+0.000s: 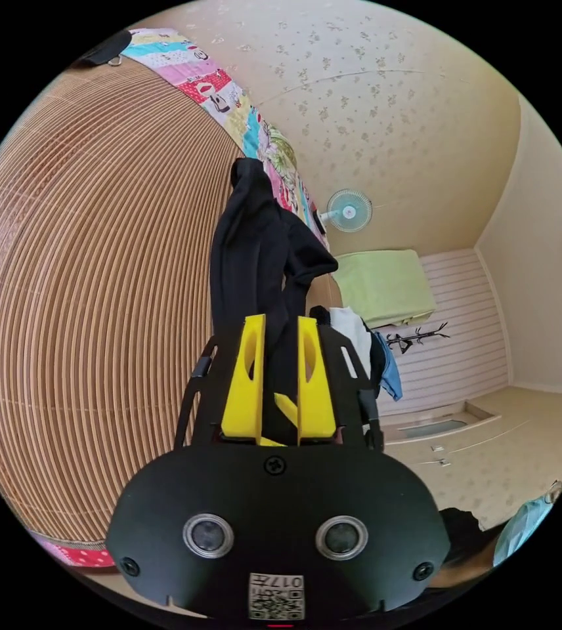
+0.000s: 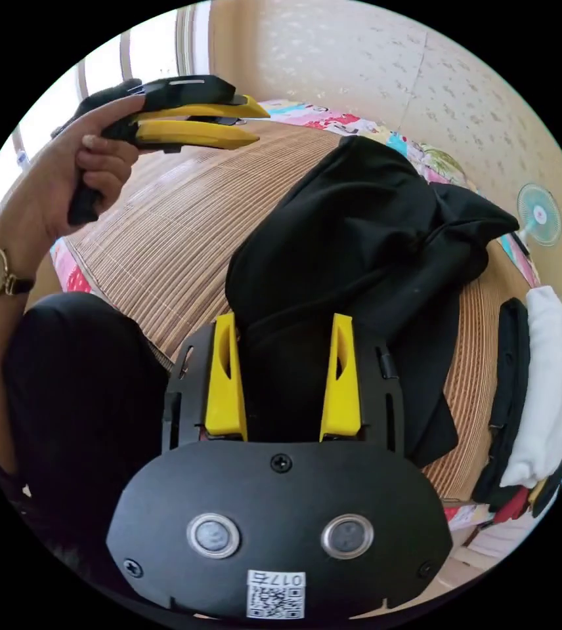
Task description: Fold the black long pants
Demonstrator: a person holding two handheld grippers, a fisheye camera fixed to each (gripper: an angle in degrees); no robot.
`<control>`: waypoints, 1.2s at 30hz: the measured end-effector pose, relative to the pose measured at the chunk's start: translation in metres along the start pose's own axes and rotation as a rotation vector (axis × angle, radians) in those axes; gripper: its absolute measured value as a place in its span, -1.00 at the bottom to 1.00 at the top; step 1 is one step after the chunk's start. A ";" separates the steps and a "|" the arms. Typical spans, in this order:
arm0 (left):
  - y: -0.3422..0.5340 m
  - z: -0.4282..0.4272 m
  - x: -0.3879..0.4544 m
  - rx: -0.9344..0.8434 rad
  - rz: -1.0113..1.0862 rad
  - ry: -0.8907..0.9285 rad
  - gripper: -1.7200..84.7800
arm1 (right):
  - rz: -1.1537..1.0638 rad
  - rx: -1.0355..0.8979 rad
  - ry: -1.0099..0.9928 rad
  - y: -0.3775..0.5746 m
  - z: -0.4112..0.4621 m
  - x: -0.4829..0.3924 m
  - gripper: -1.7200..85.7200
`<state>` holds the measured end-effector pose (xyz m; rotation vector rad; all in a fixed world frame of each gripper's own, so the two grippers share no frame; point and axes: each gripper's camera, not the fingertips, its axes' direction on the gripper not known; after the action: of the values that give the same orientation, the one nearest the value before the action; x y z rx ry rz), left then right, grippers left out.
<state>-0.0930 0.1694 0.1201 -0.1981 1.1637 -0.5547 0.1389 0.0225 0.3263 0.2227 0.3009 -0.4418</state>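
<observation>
Black long pants bunched in heap on bamboo mat, toward mat's far edge by patterned quilt. Right gripper jaws wide apart, straddling near edge of heap, pressing on nothing. Left gripper raised in hand over mat's near corner, jaws nearly closed, empty as seen from right gripper view. Clothes stack at mat's side edge. Risk: heap tangled, blind grab takes several layers, legs twist; dragging may knock stack.
</observation>
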 end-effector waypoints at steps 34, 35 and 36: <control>0.021 0.027 -0.014 -0.024 0.179 0.030 -0.71 | -0.029 -0.029 -0.229 0.122 -0.044 -0.037 -0.81; 0.023 0.027 -0.014 -0.019 0.185 0.029 -0.71 | -0.038 -0.043 -0.223 0.120 -0.046 -0.039 -0.88; 0.026 0.026 -0.015 -0.010 0.197 0.029 -0.71 | -0.035 -0.041 -0.236 0.119 -0.055 -0.038 -0.89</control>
<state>-0.0655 0.1953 0.1319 -0.0827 1.1994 -0.3791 0.1469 0.1574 0.3051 0.1234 0.0822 -0.4912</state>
